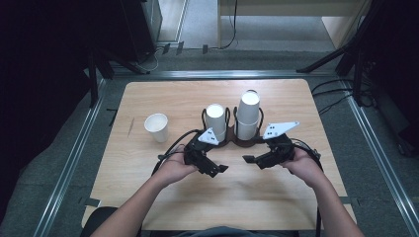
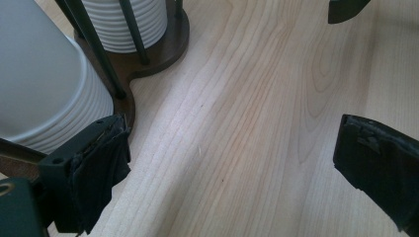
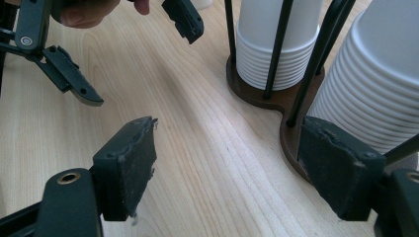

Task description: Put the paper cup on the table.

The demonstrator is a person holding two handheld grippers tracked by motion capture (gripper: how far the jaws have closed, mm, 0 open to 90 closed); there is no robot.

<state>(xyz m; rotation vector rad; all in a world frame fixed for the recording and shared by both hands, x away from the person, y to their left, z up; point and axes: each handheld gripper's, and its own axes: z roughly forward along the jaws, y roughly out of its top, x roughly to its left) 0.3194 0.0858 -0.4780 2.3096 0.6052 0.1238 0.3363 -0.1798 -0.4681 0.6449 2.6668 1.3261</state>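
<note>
- A light wooden table (image 1: 163, 197) stands on a grey floor, with dark equipment and cables around its far corners.
- Near the table's middle stands a dark brown cup holder (image 1: 245, 142) with two round bays, each fenced by thin black upright rods.
- The left bay holds a shorter stack of white paper cups (image 1: 216, 121); the right bay holds a taller stack (image 1: 248, 114). Both stacks sit upside down, bases up.
- A single white paper cup (image 1: 156, 127) stands upright with its mouth up, well apart to the left of the holder.
- The left gripper (image 1: 216, 169) is held in the person's left hand (image 1: 174, 169) just in front of the holder's left bay, pointing inward toward the table's centre. Its jaws stand wide apart with nothing between them but bare wood.
- In the left gripper view the near stack (image 2: 44, 89) and the holder's base (image 2: 163, 49) lie just beyond the left jaw; whether that jaw touches the base is hard to tell.
- The right gripper (image 1: 249, 159), in the right hand (image 1: 305, 165), mirrors it in front of the right bay, pointing inward. Its jaws are also spread wide and hold nothing.
- In the right gripper view the holder's rods and base stand directly by the right jaw, and the left gripper (image 3: 143, 54) shows opposite.
- The two gripper tips face each other over bare table, near but apart.
</note>
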